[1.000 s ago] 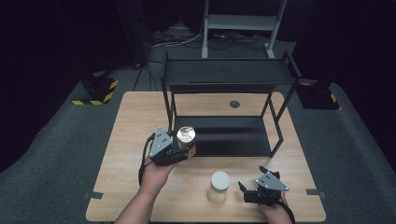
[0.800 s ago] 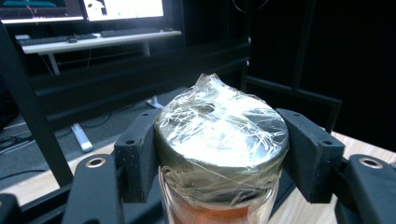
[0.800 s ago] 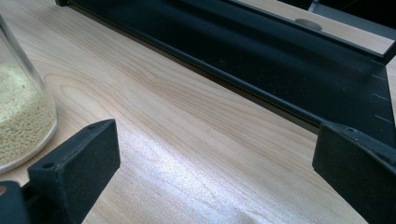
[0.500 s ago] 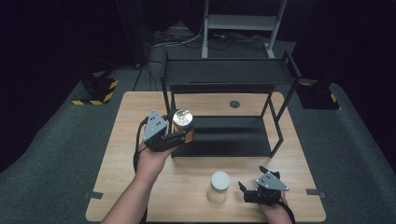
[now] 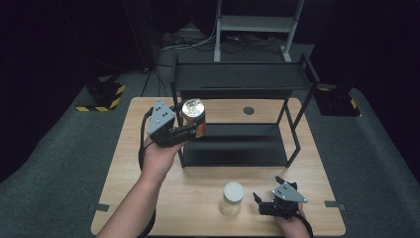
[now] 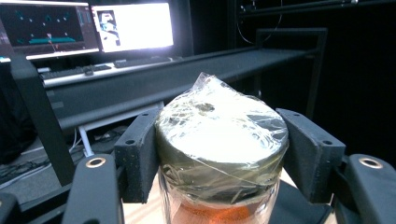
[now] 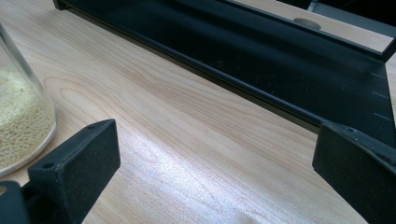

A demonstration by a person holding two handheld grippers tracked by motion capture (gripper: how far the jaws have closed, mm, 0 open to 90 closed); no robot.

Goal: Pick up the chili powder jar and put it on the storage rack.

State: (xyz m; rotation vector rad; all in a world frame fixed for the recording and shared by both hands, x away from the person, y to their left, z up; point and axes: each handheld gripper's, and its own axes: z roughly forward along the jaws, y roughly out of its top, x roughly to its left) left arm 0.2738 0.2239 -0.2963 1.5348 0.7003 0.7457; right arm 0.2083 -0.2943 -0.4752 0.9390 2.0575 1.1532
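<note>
Left tool (image 6: 219,154) clamps the glass jar (image 6: 219,154) just under its film-wrapped lid (image 6: 222,128): rigid, fragile, likely slippery. Right tool (image 7: 219,172) open, empty.

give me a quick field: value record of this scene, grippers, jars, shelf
left gripper: shut on the foil-topped jar, held above the table by the rack's left front post
right gripper: open, low over the table, fingers apart with nothing between
grain jar: upright on the table, white lid, left of the right gripper
black rack: two tiers, both bare
table: light wood
</note>
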